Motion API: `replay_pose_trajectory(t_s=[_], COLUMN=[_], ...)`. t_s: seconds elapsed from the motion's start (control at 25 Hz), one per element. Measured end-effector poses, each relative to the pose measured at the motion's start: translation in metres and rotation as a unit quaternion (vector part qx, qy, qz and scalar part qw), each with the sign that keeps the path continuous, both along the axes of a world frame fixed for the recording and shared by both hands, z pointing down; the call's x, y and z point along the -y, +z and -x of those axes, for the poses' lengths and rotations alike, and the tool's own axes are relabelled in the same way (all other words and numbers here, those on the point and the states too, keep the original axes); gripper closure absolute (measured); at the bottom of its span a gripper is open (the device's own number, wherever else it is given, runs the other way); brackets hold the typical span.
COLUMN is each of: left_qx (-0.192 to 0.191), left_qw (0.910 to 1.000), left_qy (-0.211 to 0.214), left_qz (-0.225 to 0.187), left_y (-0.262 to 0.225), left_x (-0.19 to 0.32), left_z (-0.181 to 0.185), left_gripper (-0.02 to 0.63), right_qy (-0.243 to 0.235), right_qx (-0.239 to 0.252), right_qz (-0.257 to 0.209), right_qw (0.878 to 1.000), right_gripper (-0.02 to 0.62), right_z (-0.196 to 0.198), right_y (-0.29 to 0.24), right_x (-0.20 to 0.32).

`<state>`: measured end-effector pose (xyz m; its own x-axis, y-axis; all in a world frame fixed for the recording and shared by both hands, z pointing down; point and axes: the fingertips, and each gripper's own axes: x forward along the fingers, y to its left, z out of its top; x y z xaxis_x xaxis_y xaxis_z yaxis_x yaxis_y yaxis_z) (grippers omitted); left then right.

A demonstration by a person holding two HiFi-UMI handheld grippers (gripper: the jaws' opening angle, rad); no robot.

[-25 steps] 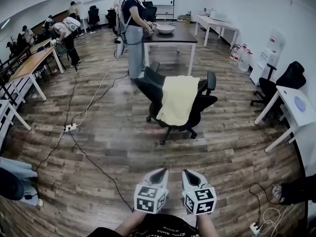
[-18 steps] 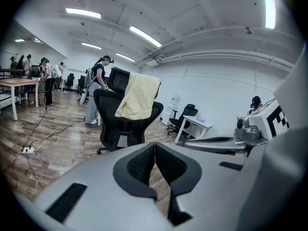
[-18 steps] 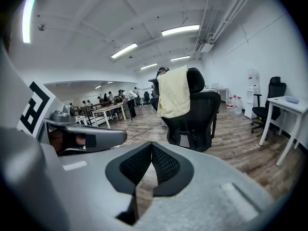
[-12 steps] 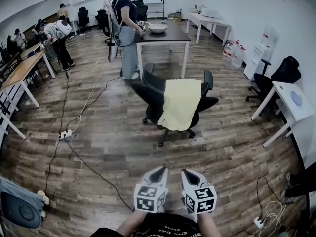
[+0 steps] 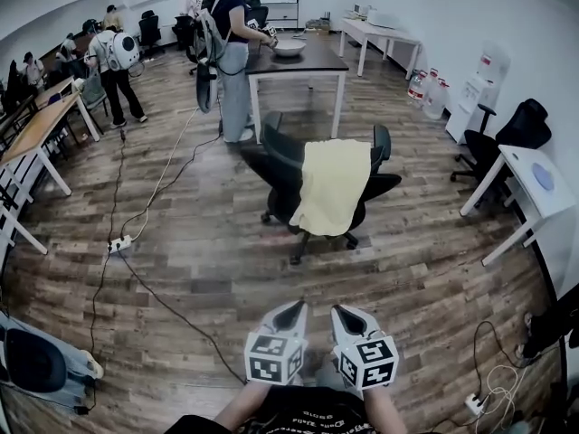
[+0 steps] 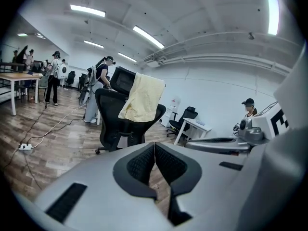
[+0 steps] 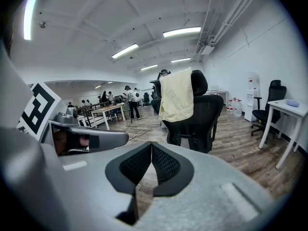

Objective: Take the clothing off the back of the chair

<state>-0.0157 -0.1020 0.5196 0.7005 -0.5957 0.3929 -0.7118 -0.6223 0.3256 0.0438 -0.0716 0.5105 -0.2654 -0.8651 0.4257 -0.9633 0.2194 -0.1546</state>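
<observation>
A pale yellow garment (image 5: 333,186) hangs over the back of a black office chair (image 5: 277,166) in the middle of the wooden floor. It also shows in the left gripper view as the yellow garment (image 6: 143,98) and in the right gripper view as the yellow garment (image 7: 176,95), draped on the chair (image 7: 204,112). My left gripper (image 5: 295,311) and right gripper (image 5: 344,314) are side by side low in the head view, well short of the chair. Both are shut with nothing between their pads, as seen on the left gripper (image 6: 154,148) and the right gripper (image 7: 152,148).
A dark table (image 5: 298,61) with a bowl stands behind the chair, a person (image 5: 231,43) beside it. Cables and a power strip (image 5: 118,242) cross the floor at left. White desks (image 5: 534,183) and a second black chair (image 5: 511,138) line the right wall. More people stand at the back left.
The chair with the garment has drifted slightly right and up in the head view as I shifted. Both grippers stay shut and low. People at the back left have moved.
</observation>
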Motion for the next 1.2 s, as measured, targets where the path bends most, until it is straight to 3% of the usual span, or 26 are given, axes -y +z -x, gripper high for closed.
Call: replay_pose_trajectory(t_s=[0.76,0.84,0.96,1.2], left_qx=[0.006,0.008,0.003,-0.011], left_qw=[0.9983,0.9975,0.996,0.9948], left_qy=[-0.057,-0.07,-0.089,-0.1], left_qz=[0.005,0.004,0.004,-0.014], left_y=[-0.001,-0.003,-0.008,-0.022], left_x=[0.055,0.069,0.088,0.117], left_z=[-0.028,-0.03,-0.034,-0.044], left_gripper=[0.597,0.597,0.597,0.597], right_qy=[-0.06,-0.064,-0.068,-0.075], right_qx=[0.015,0.032,0.066,0.065], right_qz=[0.009,0.01,0.002,-0.015], right_qw=[0.998,0.997,0.995,0.995], right_gripper=[0.546,0.521,0.431,0.349], right_z=[-0.033,-0.039,-0.047,-0.062], right_y=[0.004,0.001,-0.012,-0.023], right_x=[0.064,0.076,0.096,0.129])
